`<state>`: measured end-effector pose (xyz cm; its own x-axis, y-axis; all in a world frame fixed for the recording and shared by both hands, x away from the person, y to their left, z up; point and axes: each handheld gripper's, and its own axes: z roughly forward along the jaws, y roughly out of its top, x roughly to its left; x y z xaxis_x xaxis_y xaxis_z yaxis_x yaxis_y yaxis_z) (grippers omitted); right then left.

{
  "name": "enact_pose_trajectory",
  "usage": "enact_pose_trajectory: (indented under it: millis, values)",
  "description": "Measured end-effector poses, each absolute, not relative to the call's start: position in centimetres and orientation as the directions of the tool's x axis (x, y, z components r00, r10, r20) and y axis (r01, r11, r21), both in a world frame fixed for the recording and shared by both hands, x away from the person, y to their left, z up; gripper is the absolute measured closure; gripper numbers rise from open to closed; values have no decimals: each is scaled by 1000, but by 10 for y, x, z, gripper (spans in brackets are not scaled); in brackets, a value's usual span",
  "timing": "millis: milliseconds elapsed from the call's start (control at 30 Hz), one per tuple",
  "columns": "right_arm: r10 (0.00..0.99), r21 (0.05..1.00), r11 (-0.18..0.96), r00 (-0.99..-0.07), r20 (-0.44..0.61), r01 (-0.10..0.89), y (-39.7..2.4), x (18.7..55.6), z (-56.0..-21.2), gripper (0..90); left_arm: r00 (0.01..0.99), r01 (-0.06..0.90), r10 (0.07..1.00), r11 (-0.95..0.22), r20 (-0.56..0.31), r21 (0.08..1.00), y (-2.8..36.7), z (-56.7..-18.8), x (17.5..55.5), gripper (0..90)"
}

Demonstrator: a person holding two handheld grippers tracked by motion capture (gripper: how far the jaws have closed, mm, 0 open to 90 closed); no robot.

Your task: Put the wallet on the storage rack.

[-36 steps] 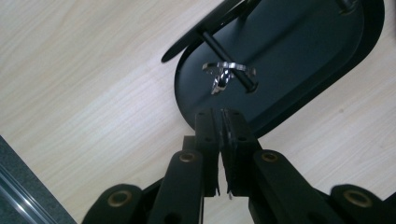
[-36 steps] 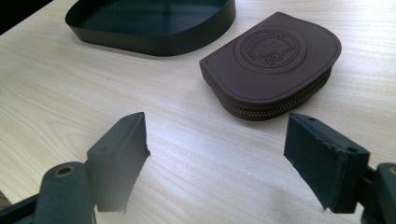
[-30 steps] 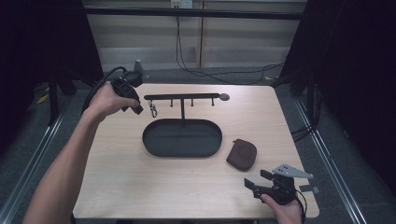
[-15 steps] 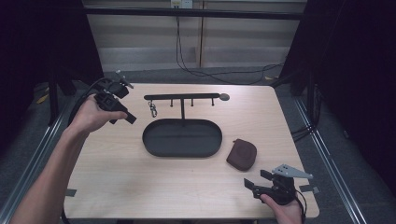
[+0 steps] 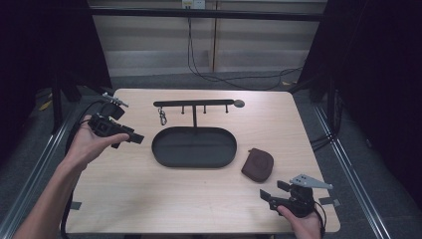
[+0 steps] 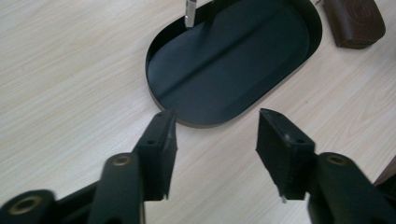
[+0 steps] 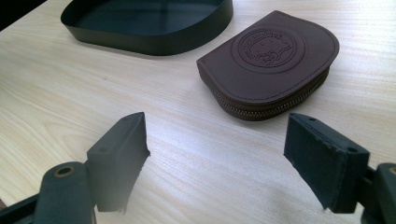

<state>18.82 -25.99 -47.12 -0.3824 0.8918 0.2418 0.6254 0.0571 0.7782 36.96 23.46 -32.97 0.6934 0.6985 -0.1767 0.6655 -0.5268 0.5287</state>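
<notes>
Pale wooden desk [image 5: 149,199]; right of the black tray [image 5: 194,147] lies a brown pouch [image 5: 258,163] — nearest the right hand-held gripper [image 5: 267,196], released and empty. Left hand-held gripper [image 5: 133,139], jaws just widening, holds nothing.

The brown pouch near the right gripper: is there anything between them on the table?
Nothing visible stands between them. The right gripper is open, its jaws pointing at the brown pouch, with bare wooden table in the gap. The black tray lies beyond the pouch, off this path.
</notes>
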Motion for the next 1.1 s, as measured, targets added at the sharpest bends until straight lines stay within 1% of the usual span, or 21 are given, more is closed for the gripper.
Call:
enact_pose_trajectory:
  millis: [67,133,233,333,400,533,567,600,633,700,800,833,900,1067,1100]
  values:
    - [893,780,56,-381,241,624,-260,187,-471,214,692,664,695,-508,-195,549,237,-335,363,416]
    - [893,782,51,-378,242,621,-261,187,-471,214,681,671,703,-488,-204,558,240,-340,357,362]
    - [893,780,54,-379,242,624,-261,187,-471,214,670,676,711,-466,-213,570,243,-349,350,337]
    - [893,780,51,-378,244,624,-261,187,-471,214,658,663,733,-453,-175,596,244,-359,341,319]
    - [893,780,53,-379,243,624,-261,187,-471,214,656,670,731,-452,-185,589,244,-365,338,284]
    - [894,778,46,-373,247,626,-261,188,-471,214,665,663,717,-439,-207,607,248,-374,330,262]
    - [895,778,42,-370,250,627,-262,188,-471,214,664,672,715,-442,-220,594,247,-379,325,229]
    - [895,778,42,-370,250,627,-262,188,-471,214,664,672,715,-442,-220,594,247,-379,325,257]
    - [895,777,40,-368,251,628,-262,187,-471,214,662,678,713,-438,-231,591,247,-384,320,257]
    - [897,776,40,-364,250,629,-262,188,-472,214,656,683,717,-433,-235,588,247,-389,312,237]
    - [896,769,48,-368,250,637,-260,190,-472,214,657,687,703,-411,-271,599,251,-400,301,206]
    - [895,769,50,-371,249,637,-260,190,-472,214,662,682,699,-412,-271,603,253,-403,298,199]
    - [893,768,42,-369,258,639,-261,189,-471,215,663,665,706,-403,-248,629,257,-410,288,188]
    - [892,765,27,-361,273,644,-263,189,-469,216,653,667,716,-388,-248,637,259,-417,277,193]
    - [892,756,15,-350,285,654,-263,189,-468,234,660,652,722,-411,-210,637,258,-422,268,209]
